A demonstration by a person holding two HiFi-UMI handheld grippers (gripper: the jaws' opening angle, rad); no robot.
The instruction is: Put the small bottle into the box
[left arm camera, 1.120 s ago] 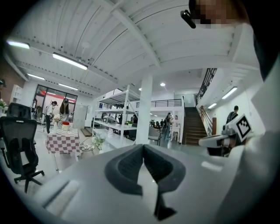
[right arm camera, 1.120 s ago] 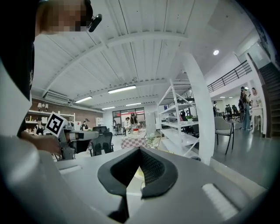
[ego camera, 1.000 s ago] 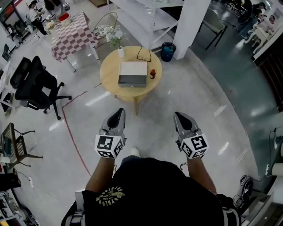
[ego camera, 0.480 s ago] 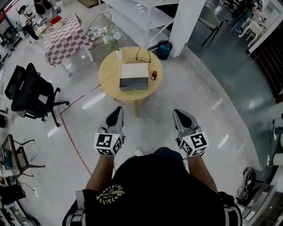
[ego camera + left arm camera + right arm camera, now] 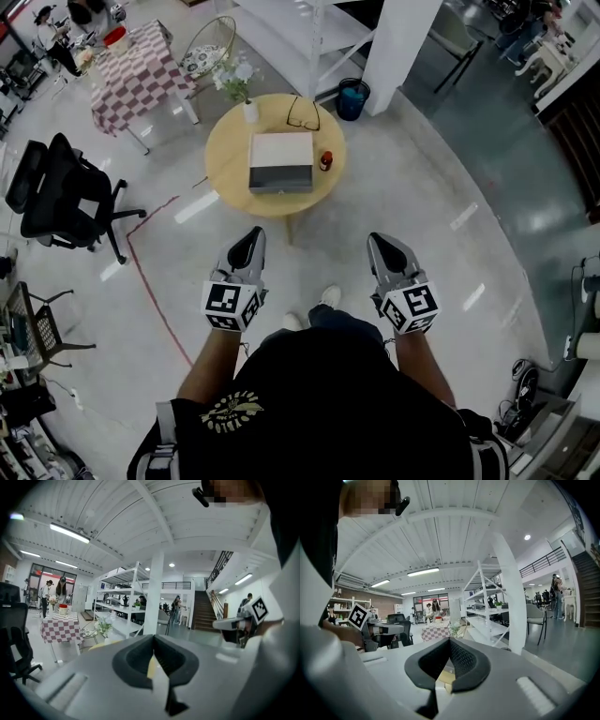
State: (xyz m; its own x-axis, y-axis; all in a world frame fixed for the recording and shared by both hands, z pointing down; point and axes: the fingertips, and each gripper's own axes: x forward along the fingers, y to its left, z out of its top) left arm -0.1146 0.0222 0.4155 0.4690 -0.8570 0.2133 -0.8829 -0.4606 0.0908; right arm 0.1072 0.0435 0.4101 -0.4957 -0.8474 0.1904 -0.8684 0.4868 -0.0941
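Note:
In the head view a small dark bottle with a red cap (image 5: 325, 160) stands on a round wooden table (image 5: 225, 155), just right of a closed white and grey box (image 5: 281, 160). Both grippers are held out over the floor, well short of the table. My left gripper (image 5: 247, 246) is shut with nothing in it, and its tips meet in the left gripper view (image 5: 153, 638). My right gripper (image 5: 385, 248) is likewise shut and empty (image 5: 450, 641). A sliver of the table's top shows between the pads in both gripper views.
On the table also lie a pair of glasses (image 5: 302, 114) and a vase of flowers (image 5: 247, 101). A black office chair (image 5: 56, 192) stands at the left, a checkered table (image 5: 131, 70) behind it. A white pillar (image 5: 398, 47), a blue bin (image 5: 354, 98) and white shelving lie beyond.
The person has stepped forward, and a foot now shows ahead of the body. Both grippers have gone forward with the person towards the table, still shut and level.

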